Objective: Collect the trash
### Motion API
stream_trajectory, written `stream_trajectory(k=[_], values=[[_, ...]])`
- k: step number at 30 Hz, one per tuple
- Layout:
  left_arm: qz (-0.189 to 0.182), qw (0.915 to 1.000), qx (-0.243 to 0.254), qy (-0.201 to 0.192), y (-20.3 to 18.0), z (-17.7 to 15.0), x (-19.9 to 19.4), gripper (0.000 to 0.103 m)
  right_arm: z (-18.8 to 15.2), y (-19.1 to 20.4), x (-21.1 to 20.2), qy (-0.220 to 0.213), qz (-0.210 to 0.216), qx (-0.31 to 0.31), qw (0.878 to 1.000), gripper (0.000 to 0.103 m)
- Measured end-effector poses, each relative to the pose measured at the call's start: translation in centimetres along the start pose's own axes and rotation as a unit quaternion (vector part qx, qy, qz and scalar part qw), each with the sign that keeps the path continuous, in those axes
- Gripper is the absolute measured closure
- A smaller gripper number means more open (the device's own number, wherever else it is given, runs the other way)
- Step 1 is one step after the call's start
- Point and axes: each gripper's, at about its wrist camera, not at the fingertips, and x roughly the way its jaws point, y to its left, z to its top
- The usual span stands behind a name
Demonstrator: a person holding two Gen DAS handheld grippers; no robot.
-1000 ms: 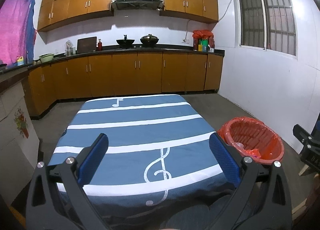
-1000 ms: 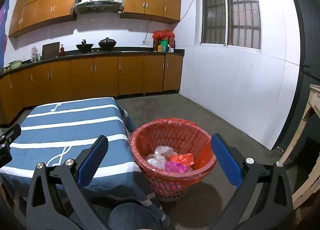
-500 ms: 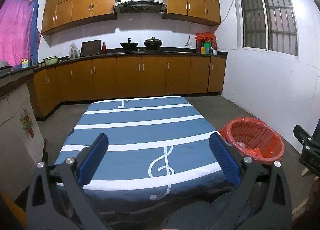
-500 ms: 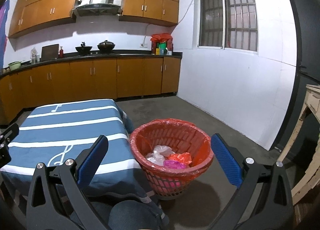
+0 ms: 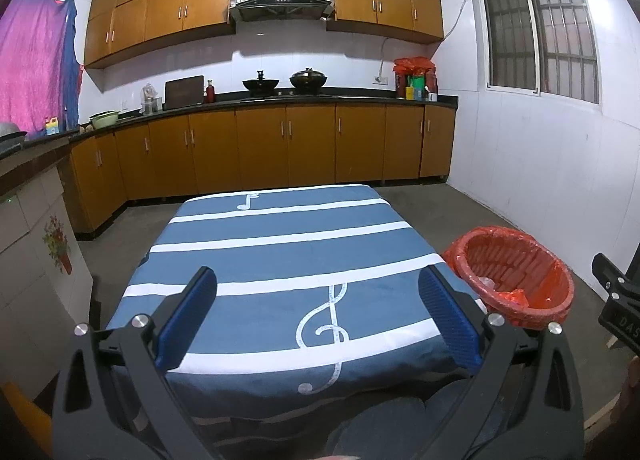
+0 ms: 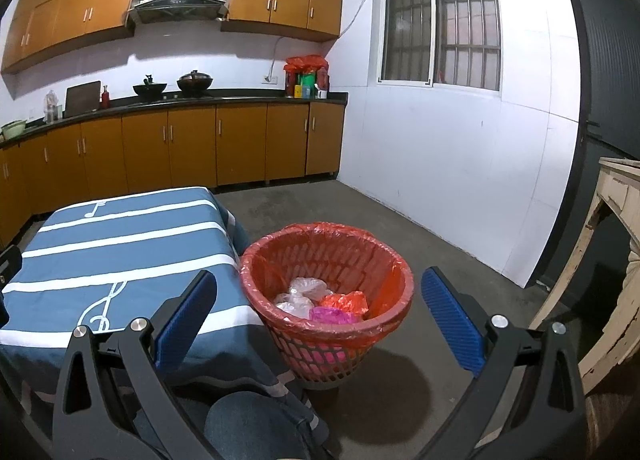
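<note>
A red mesh waste basket (image 6: 326,260) with a red liner stands on the floor right of the table; it also shows in the left wrist view (image 5: 510,274). Inside lie clear plastic bags (image 6: 298,294), an orange wrapper (image 6: 346,300) and a pink wrapper (image 6: 330,315). My left gripper (image 5: 318,314) is open and empty above the near end of the table (image 5: 280,244), which has a blue cloth with white stripes. My right gripper (image 6: 320,314) is open and empty, held above and in front of the basket.
Wooden kitchen cabinets (image 5: 260,148) with pots on the counter line the far wall. A white wall with a barred window (image 6: 440,24) is on the right. A worn wooden furniture piece (image 6: 612,260) stands at the far right. My knee (image 6: 248,426) shows below.
Both grippers have lifted and tilted up slightly, so the table and basket sit lower in view. Both stay open and empty.
</note>
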Motion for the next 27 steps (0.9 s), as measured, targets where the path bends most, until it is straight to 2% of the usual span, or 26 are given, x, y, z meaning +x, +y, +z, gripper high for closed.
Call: stream_trajectory(k=[27], values=[[-0.004, 1.0, -0.007, -0.002, -0.17, -0.3, -0.12, 0.004, -0.46, -0.2, 0.28, 0.002, 0.007, 0.002, 1.0, 0.002]])
